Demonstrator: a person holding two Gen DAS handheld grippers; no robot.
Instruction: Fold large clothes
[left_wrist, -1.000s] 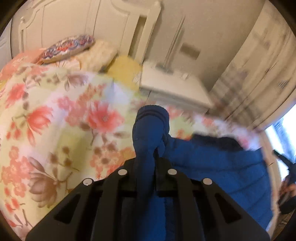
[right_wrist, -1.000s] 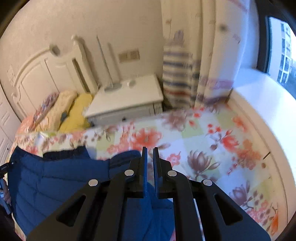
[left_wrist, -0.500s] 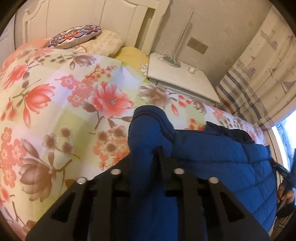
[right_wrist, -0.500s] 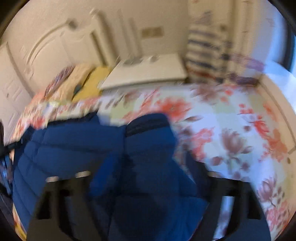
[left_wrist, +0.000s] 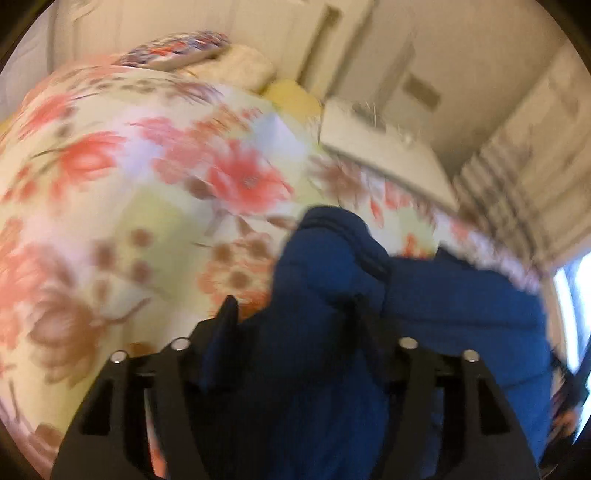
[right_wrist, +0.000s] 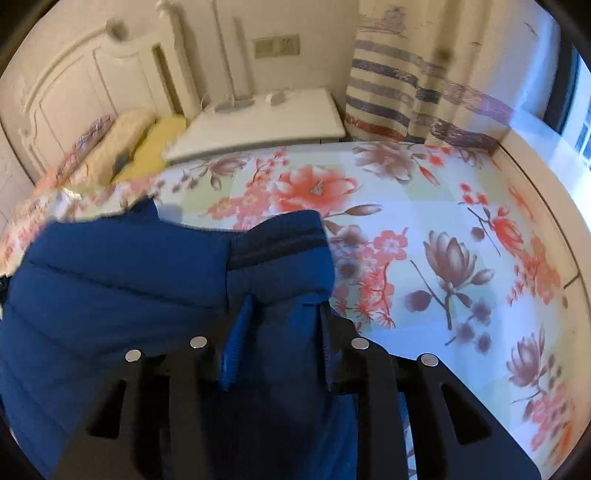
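A blue quilted puffer jacket (right_wrist: 110, 288) lies on the floral bedspread (right_wrist: 424, 229); it also shows in the left wrist view (left_wrist: 461, 306). My left gripper (left_wrist: 295, 314) has its jaws spread wide, with a jacket sleeve end (left_wrist: 328, 251) lying loose between them. My right gripper (right_wrist: 284, 310) is also open wide, with the other sleeve and its dark cuff (right_wrist: 280, 243) resting between the jaws. The fingertips are partly hidden under fabric in both views.
A white nightstand (right_wrist: 266, 118) stands beyond the bed, beside the white headboard (right_wrist: 74, 85). Pillows (right_wrist: 125, 133) lie at the head of the bed. A striped curtain (right_wrist: 391, 85) hangs by the window ledge (right_wrist: 535, 147) on the right.
Both grippers were shut on the sleeves a second ago; both have opened wide and the sleeves now lie loose on the bed between the jaws.
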